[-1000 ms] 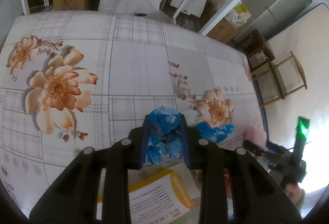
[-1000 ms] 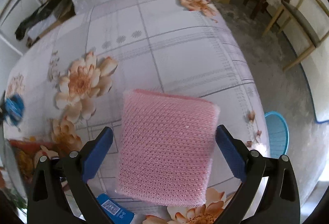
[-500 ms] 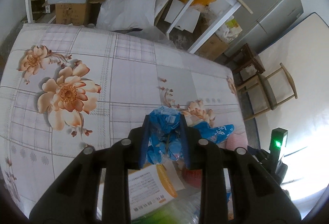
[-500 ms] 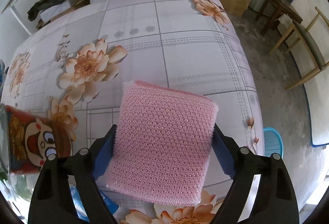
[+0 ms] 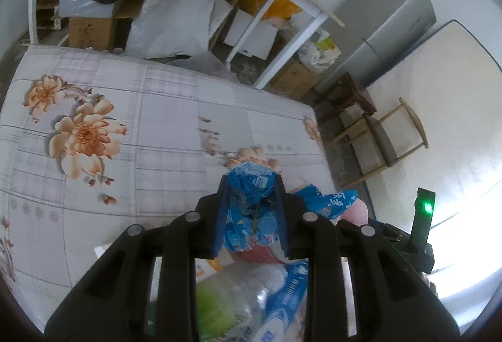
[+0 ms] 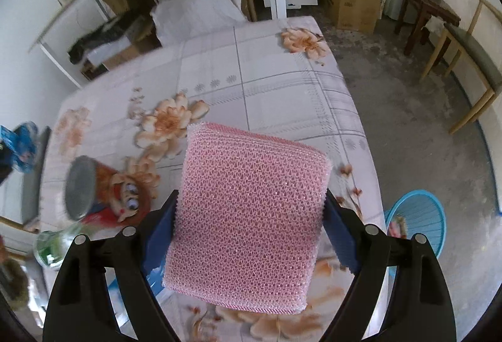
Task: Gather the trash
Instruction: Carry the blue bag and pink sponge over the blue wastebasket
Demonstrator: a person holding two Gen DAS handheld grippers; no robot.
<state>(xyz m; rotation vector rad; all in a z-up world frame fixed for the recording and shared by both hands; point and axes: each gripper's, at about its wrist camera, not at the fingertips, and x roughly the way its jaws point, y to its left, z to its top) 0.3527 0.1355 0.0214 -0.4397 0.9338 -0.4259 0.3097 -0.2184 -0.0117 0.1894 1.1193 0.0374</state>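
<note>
My left gripper (image 5: 251, 210) is shut on a crumpled blue plastic wrapper (image 5: 249, 204) and holds it above the flowered table (image 5: 157, 135). My right gripper (image 6: 251, 216) is shut on a pink mesh sponge pad (image 6: 251, 213), lifted over the table's near right part (image 6: 282, 97). A blue trash basket (image 6: 420, 223) stands on the floor past the table's right edge. A red cartoon can (image 6: 106, 188) lies on its side to the left, with a clear green-labelled bottle (image 6: 53, 244) near it. In the left wrist view the bottle (image 5: 232, 292) lies blurred below the fingers.
Shelving with boxes and white bags (image 5: 175, 25) stands behind the table. Wooden chairs (image 6: 464, 60) and a dark stool (image 6: 426, 16) stand on the concrete floor to the right. A grey fridge (image 5: 386, 38) is by the wall. The left gripper with its wrapper (image 6: 22, 141) shows at the right wrist view's left edge.
Both grippers have risen and pulled back from the table. The right jaws have closed in on the pink pad. The can, bottle and blue basket have come into fuller view.
</note>
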